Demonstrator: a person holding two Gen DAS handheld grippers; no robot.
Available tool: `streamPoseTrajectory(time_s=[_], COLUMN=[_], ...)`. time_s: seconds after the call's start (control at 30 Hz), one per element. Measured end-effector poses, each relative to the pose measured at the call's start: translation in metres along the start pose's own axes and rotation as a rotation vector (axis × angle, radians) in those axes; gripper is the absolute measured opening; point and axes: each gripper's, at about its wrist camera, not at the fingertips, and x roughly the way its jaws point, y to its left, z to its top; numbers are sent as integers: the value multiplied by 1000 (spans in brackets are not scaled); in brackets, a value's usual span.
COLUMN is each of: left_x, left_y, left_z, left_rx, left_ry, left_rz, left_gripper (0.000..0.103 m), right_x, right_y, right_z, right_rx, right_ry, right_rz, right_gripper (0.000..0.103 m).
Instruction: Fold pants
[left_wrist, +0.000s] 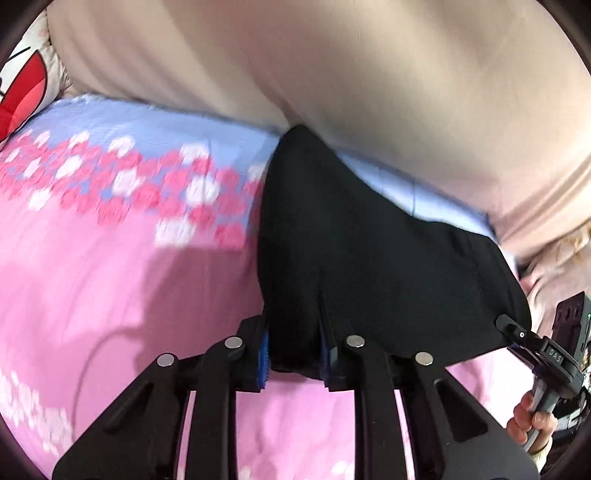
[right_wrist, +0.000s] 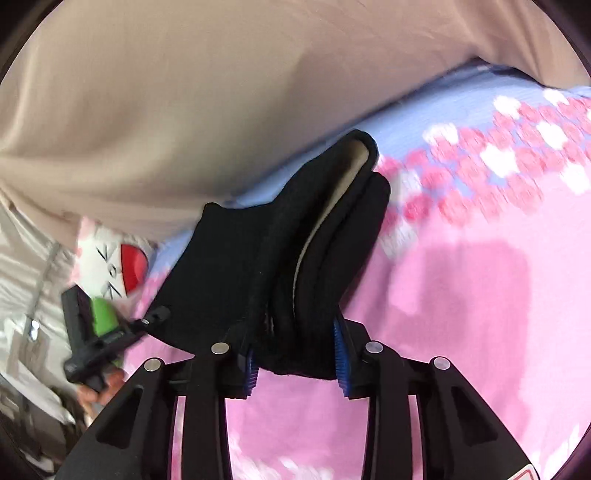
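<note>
The black pants (left_wrist: 369, 258) hang as a folded bundle held above the pink bed cover (left_wrist: 110, 295). My left gripper (left_wrist: 295, 354) is shut on one end of the pants, blue pads pressed on the cloth. My right gripper (right_wrist: 295, 362) is shut on the other end, where the pants (right_wrist: 295, 258) bunch in thick layers with a pale lining showing. The right gripper shows in the left wrist view (left_wrist: 517, 332) at the right, clamped on the far edge. The left gripper shows in the right wrist view (right_wrist: 155, 317) at the left.
The bed cover (right_wrist: 461, 295) is pink with a band of pink and white flowers on light blue. A beige pillow or quilt (left_wrist: 332, 74) lies behind. A cartoon-print pillow (left_wrist: 26, 92) is at the far left. A hand (left_wrist: 532, 424) holds the right gripper's handle.
</note>
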Motion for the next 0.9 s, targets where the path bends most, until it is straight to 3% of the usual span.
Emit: streamPoseTrajectory(time_s=[0.07,0.1,0.17,0.27,0.3,0.33,0.4,0.47,0.6,0.77,0.9], left_x=[11,11,-3,-34,-43,-54,-67,-83,-93,-81,-67], left_y=[-3,-4,-9,-27,-33,-42,-55,-69,-80,-75,-64], left_z=[-14,-18,-24,-40,-46,-56,-70,-85,-112,-144,-152], left_rx=[30,47,94,181,209,239,285,323,341,355,321], left_ry=[-4,-25,-81,-177,-210,-251,-297,-339,-377,-398,-351], left_rz=[63,100,177,256,281,311,327,337,346,380,357], left_gripper=[33,40,40,56,69,73,75,85,93,93,93], right_x=[15,12,-7,-55,-67,-75,-75,-76,-69,-54,-52], right_y=[-9,-16,-12,26,41,51,74,91,106,104,99], right_z=[-13,-17,-18,-32,-41,-51,-74,-89,-131,-166,-178], right_rx=[-24,16,47,-121,-166,-187,-245,-280,-268,-251,-237], right_ry=[38,17,-19,-200,-238,-270,-311,-334,-394,-390,-362], right_rz=[-100,-86,-95,-249,-285,-310,-360,-406,-464,-527,-534], right_gripper=[54,54,54,59,63,71,75,81,84,86,86])
